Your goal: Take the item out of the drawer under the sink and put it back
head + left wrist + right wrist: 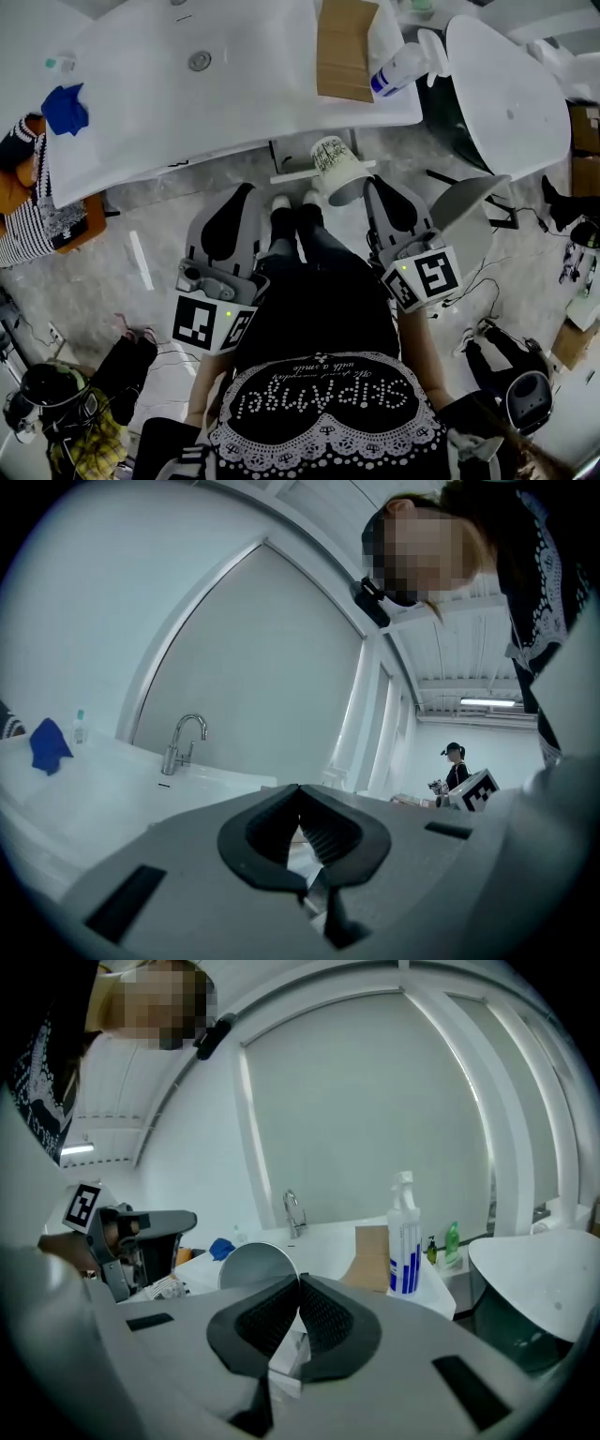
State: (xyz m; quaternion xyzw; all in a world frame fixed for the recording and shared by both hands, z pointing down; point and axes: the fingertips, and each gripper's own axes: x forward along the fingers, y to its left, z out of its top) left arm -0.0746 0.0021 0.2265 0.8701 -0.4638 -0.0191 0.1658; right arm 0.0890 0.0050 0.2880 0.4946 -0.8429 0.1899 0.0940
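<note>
A white paper cup [333,161] with dark print lies on its side in the air, just below the front edge of the white sink counter [169,112]. My right gripper [366,187] is shut on the cup's wall. In the right gripper view the cup's round end [255,1265] shows just left of the meeting jaw tips [299,1283]. My left gripper [251,190] hovers beside it to the left, shut and holding nothing; its tips [300,789] meet in the left gripper view. A white edge [309,173] under the counter may be the drawer; its inside is hidden.
On the counter lie a blue cloth [66,108], a cardboard piece [345,47] and a spray bottle [398,70]; a faucet [183,742] stands at its back. A white oval fixture [506,94] stands to the right. Bags and cables litter the floor. A person [457,766] stands far off.
</note>
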